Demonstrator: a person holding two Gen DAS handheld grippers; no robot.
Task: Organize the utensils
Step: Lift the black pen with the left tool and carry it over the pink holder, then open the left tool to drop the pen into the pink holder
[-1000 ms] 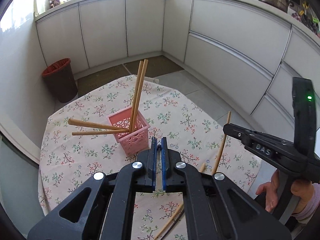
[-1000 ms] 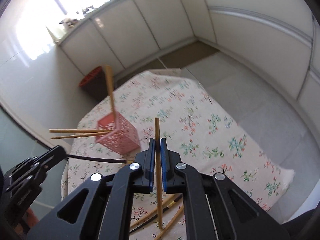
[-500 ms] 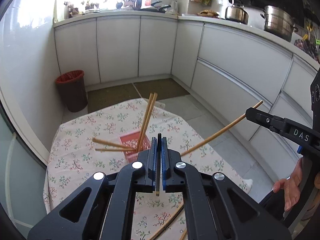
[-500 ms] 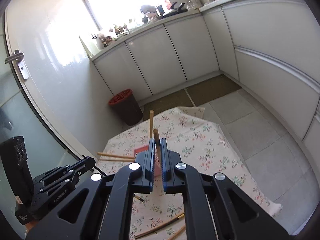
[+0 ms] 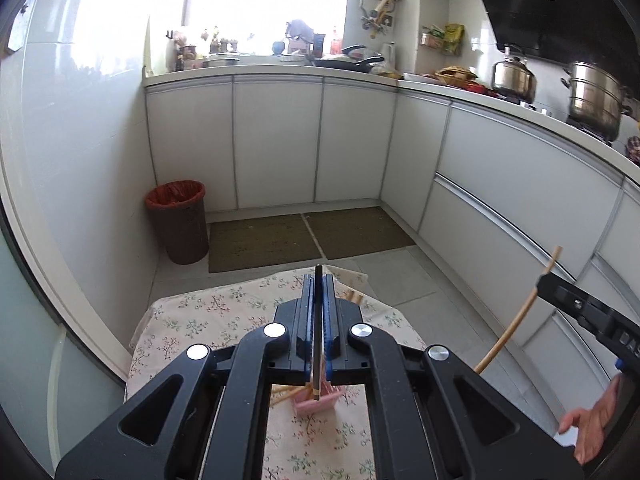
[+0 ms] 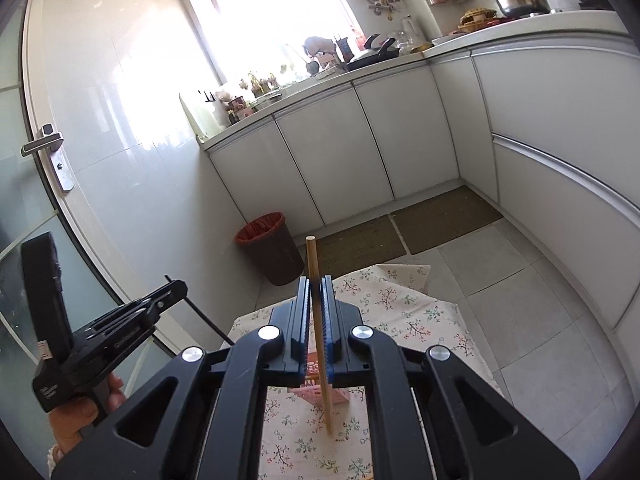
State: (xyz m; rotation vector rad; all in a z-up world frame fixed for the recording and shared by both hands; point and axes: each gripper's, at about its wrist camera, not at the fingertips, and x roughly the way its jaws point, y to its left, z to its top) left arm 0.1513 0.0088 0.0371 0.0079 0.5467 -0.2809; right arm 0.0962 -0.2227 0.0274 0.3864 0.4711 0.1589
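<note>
Both grippers are raised above the table with a chopstick apiece, so the step in hand reads as the carry between pick-up and drop-off. The left gripper (image 5: pixel 318 280) has its jaws pressed together on a dark chopstick (image 5: pixel 317 360), which runs nearly straight along the gap and pokes out past the tips and below the pads. The right gripper (image 6: pixel 316 282) is likewise clamped on a wooden chopstick (image 6: pixel 320 340), held slightly tilted, its blunt top standing clear above the fingertips and its lower end hanging over the floral tablecloth (image 6: pixel 420 320). The goal, by the look of it, is the pink basket (image 6: pixel 336 396) — it sits on the cloth directly under both grippers, mostly hidden behind the jaws, with a few wooden chopsticks (image 5: pixel 284 394) already leaning in it. In each wrist view the other gripper shows at the edge, carrying its stick out to the side, well apart from the basket. The next move calls for bringing one stick at a time down over the basket's open top, keeping it close to upright so the lower end enters rather than catching the rim or the sticks already inside — then easing the jaws apart only once the tip is in. Two long sticks converging on one small opening could clash, so going in turn seems wiser.
</note>
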